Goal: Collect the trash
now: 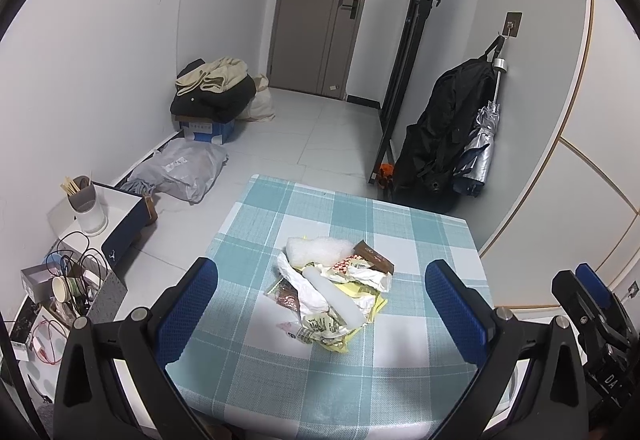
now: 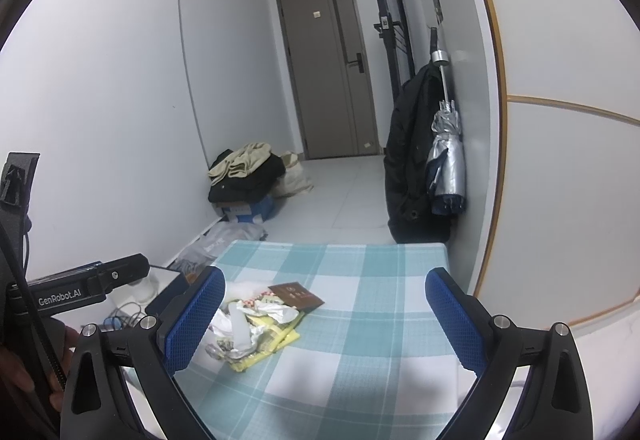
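A heap of trash (image 1: pixel 332 288) lies in the middle of a table with a teal and white checked cloth (image 1: pixel 420 232): white foam, crumpled paper, wrappers, a brown packet and yellow sheets. My left gripper (image 1: pixel 320 308) is open and empty, held above the near part of the table with the heap between its blue fingers. My right gripper (image 2: pixel 324 316) is open and empty, further right; the heap (image 2: pixel 256 324) lies by its left finger (image 2: pixel 196 316). The right gripper also shows at the right edge of the left wrist view (image 1: pixel 592 304).
A low white stand (image 1: pixel 100 208) with a cup of chopsticks (image 1: pixel 86 204) and a bin of cables (image 1: pixel 76 280) stand left of the table. Bags and clothes on a blue box (image 1: pixel 208 100) lie by the left wall. A black coat (image 1: pixel 440 136) and umbrella hang on the right wall.
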A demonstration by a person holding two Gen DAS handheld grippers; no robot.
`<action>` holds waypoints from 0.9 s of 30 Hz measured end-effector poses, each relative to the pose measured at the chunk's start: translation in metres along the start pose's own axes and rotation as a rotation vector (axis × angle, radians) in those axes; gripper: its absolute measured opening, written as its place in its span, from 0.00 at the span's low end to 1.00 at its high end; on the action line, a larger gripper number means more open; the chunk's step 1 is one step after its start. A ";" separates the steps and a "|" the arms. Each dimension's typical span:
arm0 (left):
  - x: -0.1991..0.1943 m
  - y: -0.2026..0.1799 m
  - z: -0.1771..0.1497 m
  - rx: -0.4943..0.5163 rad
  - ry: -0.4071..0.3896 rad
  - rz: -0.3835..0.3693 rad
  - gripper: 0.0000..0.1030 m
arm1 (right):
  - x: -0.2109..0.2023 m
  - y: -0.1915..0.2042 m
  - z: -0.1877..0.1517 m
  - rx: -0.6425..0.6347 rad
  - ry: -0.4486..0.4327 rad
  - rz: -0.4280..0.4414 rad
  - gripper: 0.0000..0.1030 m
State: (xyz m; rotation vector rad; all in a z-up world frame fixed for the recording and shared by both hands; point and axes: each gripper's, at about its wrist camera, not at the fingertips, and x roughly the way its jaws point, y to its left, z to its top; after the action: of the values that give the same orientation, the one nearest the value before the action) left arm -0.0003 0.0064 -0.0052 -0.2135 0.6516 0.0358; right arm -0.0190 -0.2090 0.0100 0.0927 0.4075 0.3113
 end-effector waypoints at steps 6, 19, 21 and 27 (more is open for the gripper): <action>0.004 0.001 0.000 -0.006 0.018 -0.009 0.99 | 0.005 0.003 -0.002 0.006 0.008 0.000 0.98; 0.046 0.018 -0.009 -0.095 0.255 -0.135 0.99 | 0.032 -0.010 -0.005 0.081 0.128 0.017 0.99; 0.053 0.022 -0.009 -0.116 0.297 -0.147 0.99 | 0.038 -0.011 -0.004 0.079 0.152 0.028 0.99; 0.081 0.031 0.006 -0.107 0.379 -0.135 0.92 | 0.048 -0.011 -0.001 0.034 0.134 0.067 0.99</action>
State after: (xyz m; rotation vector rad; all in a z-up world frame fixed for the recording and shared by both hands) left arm 0.0649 0.0350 -0.0557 -0.3720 1.0121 -0.1017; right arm 0.0257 -0.2040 -0.0111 0.1197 0.5432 0.3782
